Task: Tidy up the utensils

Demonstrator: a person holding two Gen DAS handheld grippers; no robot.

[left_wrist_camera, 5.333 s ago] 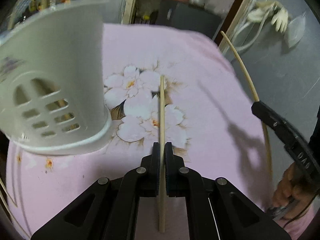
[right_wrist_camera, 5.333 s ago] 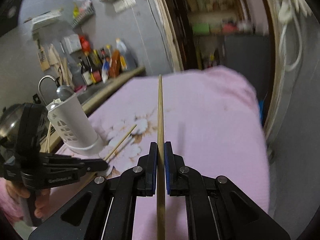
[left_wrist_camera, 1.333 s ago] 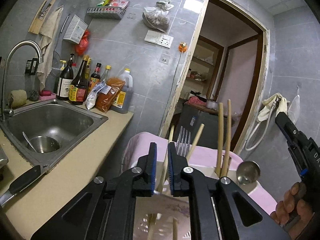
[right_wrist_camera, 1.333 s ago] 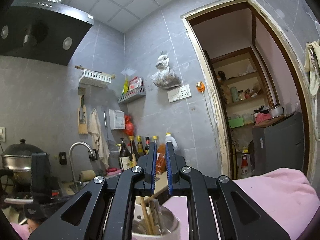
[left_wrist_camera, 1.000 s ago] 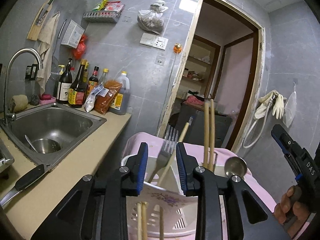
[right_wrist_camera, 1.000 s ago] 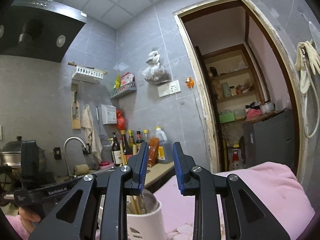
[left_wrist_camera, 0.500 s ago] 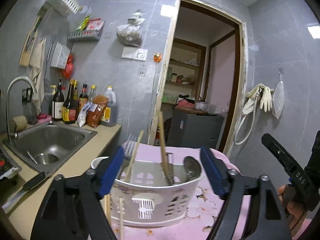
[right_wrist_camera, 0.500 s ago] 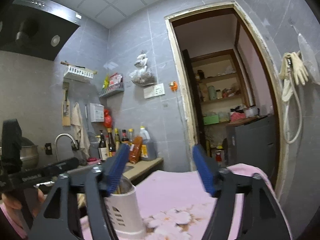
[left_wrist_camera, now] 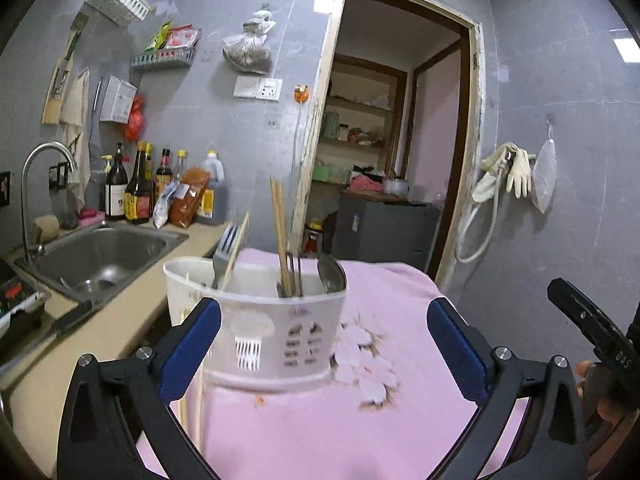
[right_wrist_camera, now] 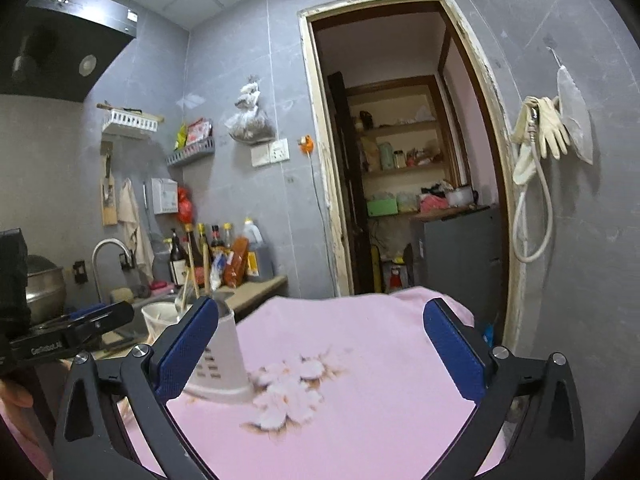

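A white slotted utensil holder (left_wrist_camera: 272,332) stands on the pink flowered cloth (left_wrist_camera: 360,420). It holds chopsticks (left_wrist_camera: 279,232), a fork (left_wrist_camera: 222,256) and a spoon (left_wrist_camera: 330,274). My left gripper (left_wrist_camera: 324,344) is wide open and empty, just in front of the holder. My right gripper (right_wrist_camera: 320,348) is wide open and empty over the cloth (right_wrist_camera: 360,400), with the holder (right_wrist_camera: 222,364) behind its left finger. The right gripper's body (left_wrist_camera: 592,336) shows at the right edge of the left wrist view.
A steel sink (left_wrist_camera: 100,252) with a tap sits in the counter left of the cloth. Sauce bottles (left_wrist_camera: 136,188) stand by the wall. A knife (left_wrist_camera: 60,320) lies on the counter. A doorway (right_wrist_camera: 400,184) and a grey cabinet (right_wrist_camera: 456,248) are behind.
Both grippers let go of their chopsticks, which now stand in the holder. Both jaws have opened wide and pulled back from the holder.
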